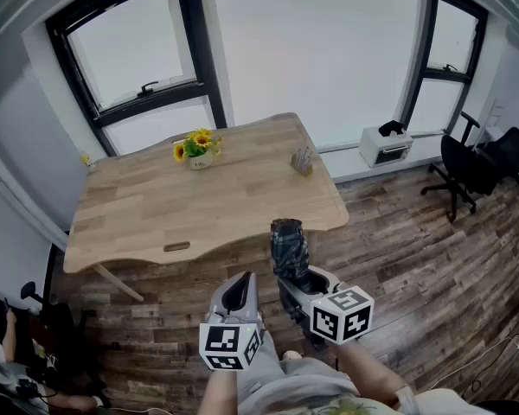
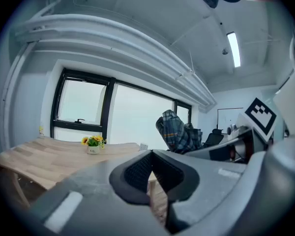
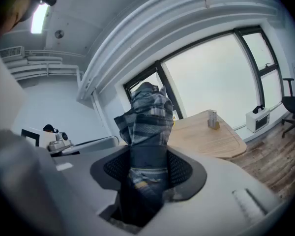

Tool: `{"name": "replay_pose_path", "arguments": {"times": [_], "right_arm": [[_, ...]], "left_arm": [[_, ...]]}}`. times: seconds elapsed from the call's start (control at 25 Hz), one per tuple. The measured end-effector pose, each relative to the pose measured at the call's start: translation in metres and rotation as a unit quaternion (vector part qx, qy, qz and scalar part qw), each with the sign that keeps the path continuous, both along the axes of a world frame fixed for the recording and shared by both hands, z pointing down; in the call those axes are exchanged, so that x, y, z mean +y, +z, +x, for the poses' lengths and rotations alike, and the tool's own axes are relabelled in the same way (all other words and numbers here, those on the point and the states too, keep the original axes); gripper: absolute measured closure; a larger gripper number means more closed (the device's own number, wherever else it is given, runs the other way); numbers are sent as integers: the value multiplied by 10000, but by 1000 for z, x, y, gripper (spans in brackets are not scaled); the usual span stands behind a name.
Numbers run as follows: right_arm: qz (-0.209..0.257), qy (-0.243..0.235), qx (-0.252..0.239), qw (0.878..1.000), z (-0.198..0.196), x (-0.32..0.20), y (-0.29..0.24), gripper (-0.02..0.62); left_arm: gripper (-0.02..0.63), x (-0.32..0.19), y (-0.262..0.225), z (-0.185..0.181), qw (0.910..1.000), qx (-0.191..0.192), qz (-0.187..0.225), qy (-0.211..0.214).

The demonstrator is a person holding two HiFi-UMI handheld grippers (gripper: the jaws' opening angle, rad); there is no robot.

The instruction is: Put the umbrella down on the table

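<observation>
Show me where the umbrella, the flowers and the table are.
umbrella [image 1: 288, 242]: head view, on its folded plaid fabric.
flowers [image 1: 198, 143]: head view, on the yellow blooms.
table [image 1: 156, 210]: head view, on its bare wooden top.

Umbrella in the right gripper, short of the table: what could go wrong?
1. The right gripper holds the umbrella near one end, the rest sticking out past the jaws; it may tilt or slip.
2. It hangs over the floor, before the table edge; an early release would drop it.
3. A long reach could knock the flower pot.
</observation>
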State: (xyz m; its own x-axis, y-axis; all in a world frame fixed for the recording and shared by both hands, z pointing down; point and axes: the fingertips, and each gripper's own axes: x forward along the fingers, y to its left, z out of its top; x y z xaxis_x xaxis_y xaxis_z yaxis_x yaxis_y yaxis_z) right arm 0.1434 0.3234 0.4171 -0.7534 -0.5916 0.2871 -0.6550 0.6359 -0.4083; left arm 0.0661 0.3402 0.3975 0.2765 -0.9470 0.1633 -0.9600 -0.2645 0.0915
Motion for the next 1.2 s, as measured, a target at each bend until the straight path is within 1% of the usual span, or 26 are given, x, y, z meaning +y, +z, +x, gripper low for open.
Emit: {"name": "replay_pose_path", "arguments": {"times": [0.24,0.56,0.84,1.2], "right_arm": [[25,-19,17,10000,-3,-9,-2,407],[21,-60,-99,9999,-11,-33,-5,403],[-1,-26,-114,9999,-28,-69,-5,402],[-70,89,-108,9999,-55,-128,-1,400]], "left_arm": [[603,-10,-2,-1,10000,32,21,0],[603,-33,2,-6,10000,21,-27,14],[603,-68,5,-23,10000,20,-71,33],[603,-121,15,-56,9997,79,-222,34]]}}
